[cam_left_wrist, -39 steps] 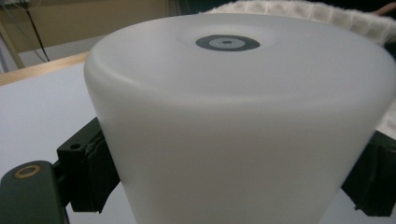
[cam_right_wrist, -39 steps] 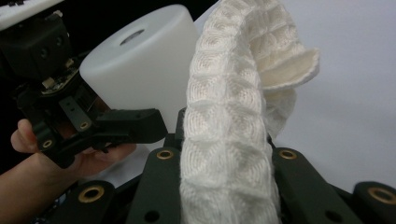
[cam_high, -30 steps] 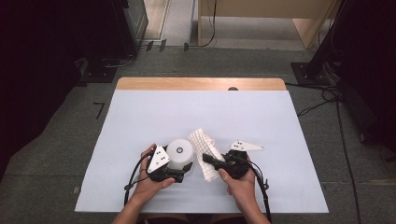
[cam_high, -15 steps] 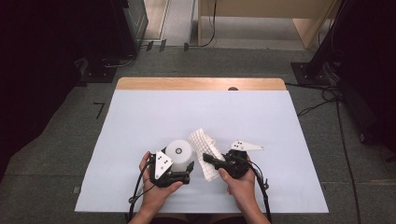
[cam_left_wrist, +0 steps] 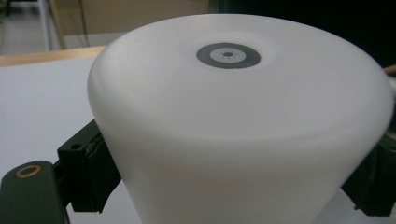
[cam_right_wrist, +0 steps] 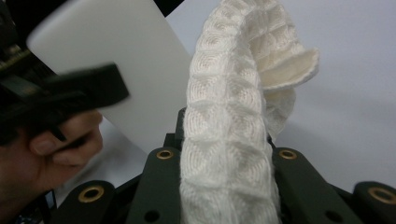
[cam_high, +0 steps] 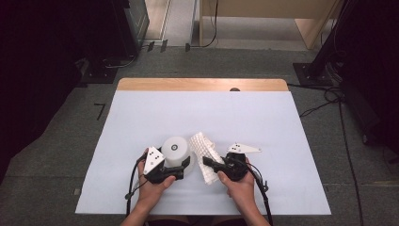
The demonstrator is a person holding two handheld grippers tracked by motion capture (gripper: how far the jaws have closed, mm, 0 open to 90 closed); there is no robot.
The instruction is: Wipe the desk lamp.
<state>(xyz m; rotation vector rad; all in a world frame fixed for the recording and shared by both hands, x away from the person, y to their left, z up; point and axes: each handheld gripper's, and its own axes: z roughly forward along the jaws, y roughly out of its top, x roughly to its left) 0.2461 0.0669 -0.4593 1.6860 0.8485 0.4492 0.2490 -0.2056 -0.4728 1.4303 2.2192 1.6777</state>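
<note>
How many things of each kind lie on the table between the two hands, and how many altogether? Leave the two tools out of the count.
White cone-shaped lamp-like object: 1
White knitted cloth: 1
Total: 2

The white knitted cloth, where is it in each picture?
High view: the white knitted waffle-textured cloth lies near the table's front middle, just right of the white round plastic cup, its end in the right gripper.
Left gripper view: not in it.
Right gripper view: the cloth rises up the middle, pinched between the black fingers.
Shared landmark: the white cup, also at upper left in the right gripper view.
</note>
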